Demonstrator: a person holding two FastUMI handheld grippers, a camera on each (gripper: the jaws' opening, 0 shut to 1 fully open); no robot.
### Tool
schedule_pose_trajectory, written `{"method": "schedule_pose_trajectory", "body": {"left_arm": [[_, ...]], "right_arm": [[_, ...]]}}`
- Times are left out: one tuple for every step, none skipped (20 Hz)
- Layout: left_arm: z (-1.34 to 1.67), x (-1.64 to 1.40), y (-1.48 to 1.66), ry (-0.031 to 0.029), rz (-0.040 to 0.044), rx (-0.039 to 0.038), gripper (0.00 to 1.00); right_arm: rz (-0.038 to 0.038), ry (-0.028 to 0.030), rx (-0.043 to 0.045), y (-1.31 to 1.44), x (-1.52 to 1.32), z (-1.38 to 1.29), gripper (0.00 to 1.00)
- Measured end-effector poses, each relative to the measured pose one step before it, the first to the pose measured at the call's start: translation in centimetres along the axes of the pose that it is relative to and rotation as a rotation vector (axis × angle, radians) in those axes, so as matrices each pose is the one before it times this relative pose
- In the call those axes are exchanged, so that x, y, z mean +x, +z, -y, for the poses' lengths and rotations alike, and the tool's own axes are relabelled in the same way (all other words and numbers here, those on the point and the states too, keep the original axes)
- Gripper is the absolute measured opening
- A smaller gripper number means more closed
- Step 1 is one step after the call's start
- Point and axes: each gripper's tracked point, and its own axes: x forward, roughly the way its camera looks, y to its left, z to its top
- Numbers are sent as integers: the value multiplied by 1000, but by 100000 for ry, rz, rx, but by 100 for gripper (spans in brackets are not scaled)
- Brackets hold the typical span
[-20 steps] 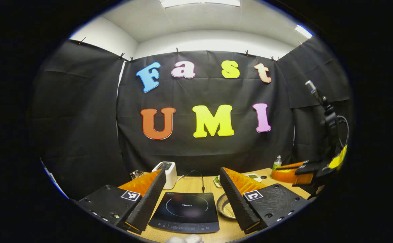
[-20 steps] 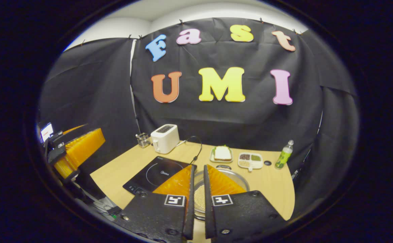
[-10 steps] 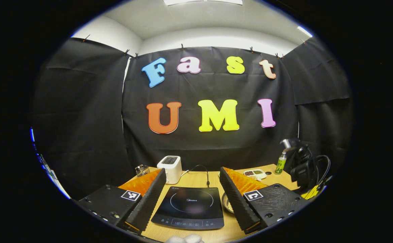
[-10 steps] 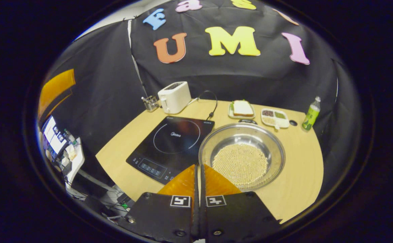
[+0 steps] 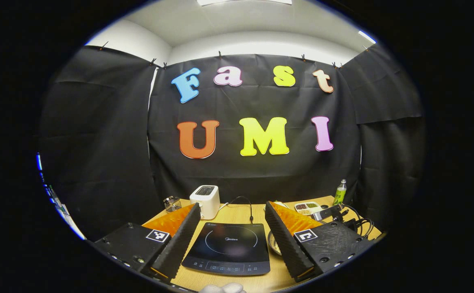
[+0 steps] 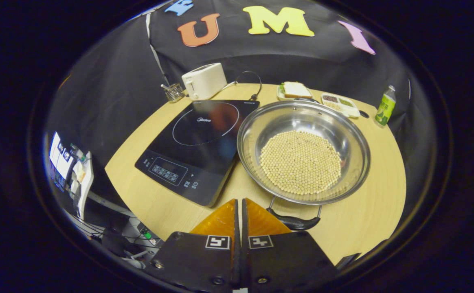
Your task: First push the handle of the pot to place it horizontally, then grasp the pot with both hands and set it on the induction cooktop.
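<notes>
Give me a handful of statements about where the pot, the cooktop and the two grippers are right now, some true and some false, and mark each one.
1. The pot already sits on the induction cooktop. False: it stands on the table beside the cooktop, to its right in the right gripper view.
2. The pot holds a layer of small pale beads. True.
3. The right gripper is wide open. False: its fingers are closed together with nothing between them.
4. The left gripper is open, with the cooktop seen between its fingers. True.
5. The pot's near handle lies just beyond the right gripper's fingertips. True.
6. The toaster stands on the cooktop. False: it stands on the table behind it.
</notes>
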Motion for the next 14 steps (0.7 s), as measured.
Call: {"method": "schedule_pose_trajectory", "body": {"left_arm": [[-23, 116, 124, 385, 96, 315, 95], [-50, 55, -100, 139, -237, 249, 95], [-19, 111, -108, 96, -221, 81, 95], [56, 50, -83, -123, -221, 14, 95], [122, 50, 21, -159, -180, -60, 95], [129, 18, 27, -118, -117, 89, 95], [80, -16, -4, -36, 11, -9, 95], [-49, -38, -47, 12, -107, -161, 95], [30, 24, 75, 21, 35, -288, 95], [103, 62, -21, -74, 76, -355, 95], [-36, 107, -62, -30, 11, -175, 95], [30, 100, -152, 24, -248, 28, 95], [84, 98, -27, -121, -63, 56, 95], [43, 69, -178, -206, -73, 117, 95]], "right_arm": [[-924, -891, 572, -171, 324, 455, 4], [-226, -1058, 1057, -116, 365, 539, 4], [-988, -561, 957, -178, 317, 514, 4], [-409, 469, 1619, -211, 262, 212, 1], [-831, 924, 1310, -112, 465, -94, 0], [-352, -206, 144, -236, 11, -22, 4], [-88, -702, -1160, -165, 209, 96, 4], [-317, -569, -1337, -366, -61, 118, 3], [-274, -89, -221, -321, -39, 149, 4], [-519, 327, 805, -501, -53, 284, 1], [-352, 172, 1292, -311, -63, 415, 4], [-305, -300, 873, -225, -72, 357, 4], [-269, -572, 178, -107, -125, 372, 0], [-276, -691, -30, -190, -79, 507, 4]]}}
